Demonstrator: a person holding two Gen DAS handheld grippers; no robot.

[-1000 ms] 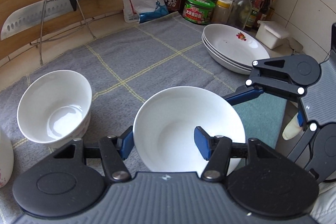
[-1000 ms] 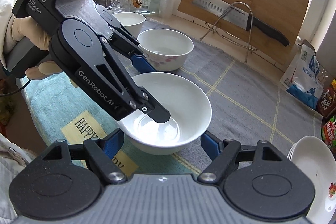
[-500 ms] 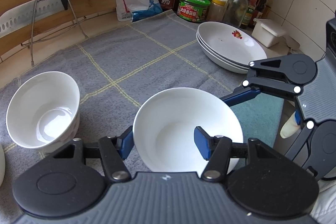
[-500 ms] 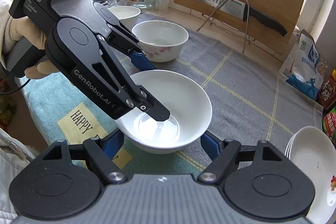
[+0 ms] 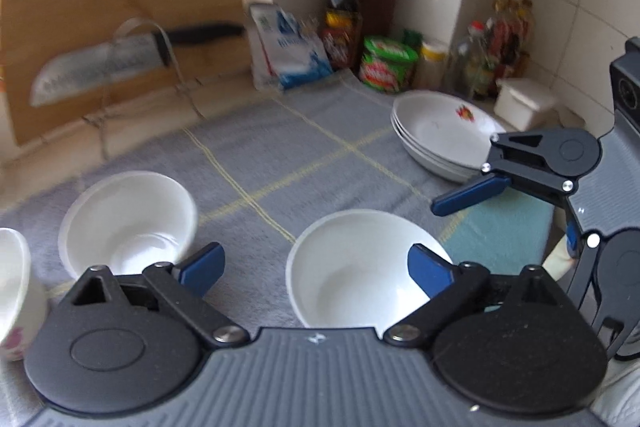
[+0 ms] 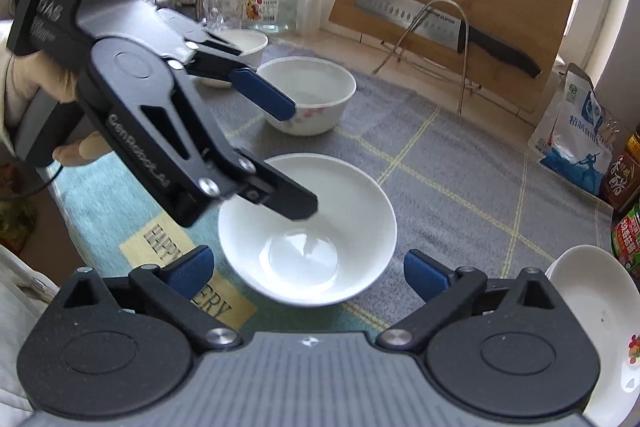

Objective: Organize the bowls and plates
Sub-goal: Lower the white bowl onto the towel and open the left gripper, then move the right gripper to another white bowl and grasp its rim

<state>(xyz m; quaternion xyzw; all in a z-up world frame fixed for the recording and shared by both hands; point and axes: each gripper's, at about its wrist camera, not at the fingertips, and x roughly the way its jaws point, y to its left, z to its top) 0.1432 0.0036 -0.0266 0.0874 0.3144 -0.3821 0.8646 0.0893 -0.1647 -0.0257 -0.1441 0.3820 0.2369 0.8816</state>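
Observation:
A plain white bowl [image 5: 352, 263] [image 6: 316, 227] rests on the grey cloth. My left gripper [image 5: 316, 265] is open, one finger [image 5: 428, 267] over the bowl's inside, the other finger [image 5: 202, 261] well clear of it. It also shows in the right wrist view [image 6: 288, 155], open above the bowl. My right gripper [image 6: 306, 267] is open, straddling the bowl's near side without touching. A second white bowl [image 5: 128, 223] [image 6: 308, 99] sits beyond. A third bowl [image 6: 240, 47] stands further back. Stacked white plates [image 5: 444, 135] [image 6: 600, 327] lie to the right.
A knife on a wire rack [image 6: 440, 23] leans at a wooden cutting board [image 5: 120, 19]. Bottles, a green tub [image 5: 386, 65] and a salt bag [image 6: 576, 135] line the back wall. A teal mat [image 6: 100, 211] covers the counter's front edge. A glass jar [image 6: 268, 3] stands by the window.
My left gripper has opened, let go of the plain bowl and lifted away to the left. The bowl now rests on the cloth. My right gripper has stayed open.

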